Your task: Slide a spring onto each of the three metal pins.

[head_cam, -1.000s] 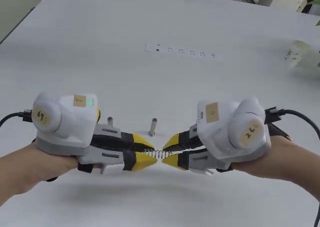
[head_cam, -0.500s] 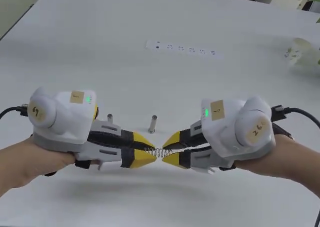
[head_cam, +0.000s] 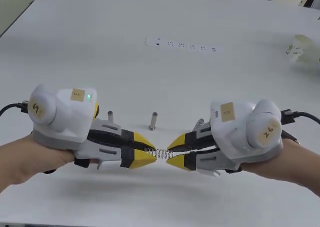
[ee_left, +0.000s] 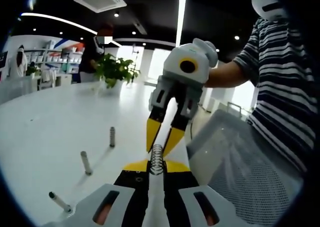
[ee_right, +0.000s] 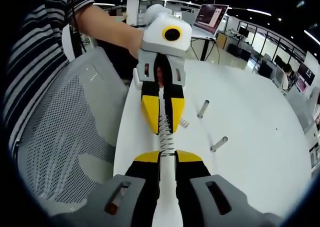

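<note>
Step in hand, as we judge it: a spring in transit, not yet on a pin. The small bright-metal coil spring (head_cam: 161, 153) hangs level above the white tabletop (head_cam: 90, 52). One end is nipped in the left gripper (head_cam: 150, 153), the other in the right gripper (head_cam: 172, 154), and both sets of jaws are closed down to the coil's width.

Three short grey metal pins (ee_left: 86, 163) sit on the table just beyond. Whether any wears a spring is too small to tell. A second loose spring (ee_right: 184, 122) lies near them.

Next, we think: one gripper lets go, the other tips the coil upright, lines its bore over a pin top and lowers.

Containers: one pale cup-like thing (head_cam: 301, 42) far right, contents unreadable.
</note>
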A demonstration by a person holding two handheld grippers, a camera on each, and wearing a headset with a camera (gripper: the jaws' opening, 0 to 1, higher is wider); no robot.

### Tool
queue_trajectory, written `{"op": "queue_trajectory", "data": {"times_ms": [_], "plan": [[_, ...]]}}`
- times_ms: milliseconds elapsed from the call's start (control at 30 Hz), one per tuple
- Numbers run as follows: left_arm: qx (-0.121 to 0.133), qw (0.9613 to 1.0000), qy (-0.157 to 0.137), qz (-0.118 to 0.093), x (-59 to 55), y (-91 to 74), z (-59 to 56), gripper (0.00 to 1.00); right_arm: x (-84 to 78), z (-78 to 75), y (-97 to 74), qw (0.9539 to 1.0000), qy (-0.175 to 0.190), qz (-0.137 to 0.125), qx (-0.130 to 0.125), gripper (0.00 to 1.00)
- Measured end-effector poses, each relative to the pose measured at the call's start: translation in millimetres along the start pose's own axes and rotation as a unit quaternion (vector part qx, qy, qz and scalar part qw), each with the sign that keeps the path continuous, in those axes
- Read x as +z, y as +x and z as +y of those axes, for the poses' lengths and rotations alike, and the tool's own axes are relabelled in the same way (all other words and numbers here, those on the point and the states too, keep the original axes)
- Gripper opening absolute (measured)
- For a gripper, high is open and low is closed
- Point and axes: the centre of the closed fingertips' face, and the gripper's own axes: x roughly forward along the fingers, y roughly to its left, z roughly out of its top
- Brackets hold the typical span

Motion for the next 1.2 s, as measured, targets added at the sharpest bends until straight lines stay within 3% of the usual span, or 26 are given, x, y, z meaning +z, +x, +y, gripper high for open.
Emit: {"op": "queue_trajectory", "data": {"times_ms": [367,600,1033,1200], "plan": [[0.004,1.0,0.003,0.003,-2.1,-2.1,0.3,0.02,8.3,-1.9,-6.3,0.9998,-0.017,-0.007,0.0,0.07],[0.005,0.9998,0.009,0.019,-9.3,-1.9,-0.2,0.02,25.9,-2.1,-10.9,0.9994,-0.018,-0.029,0.005,0.07],[0.01,0.9997,0.014,0.02,-8.3,-0.1,1.1,0.02,48.2,-1.9,-11.7,0.9981,-0.015,-0.058,0.013,0.08],[0.011,0.9996,0.016,0.02,-7.3,2.0,1.7,0.02,60.2,-0.3,-8.6,0.9969,-0.032,-0.071,0.011,0.08]]}}
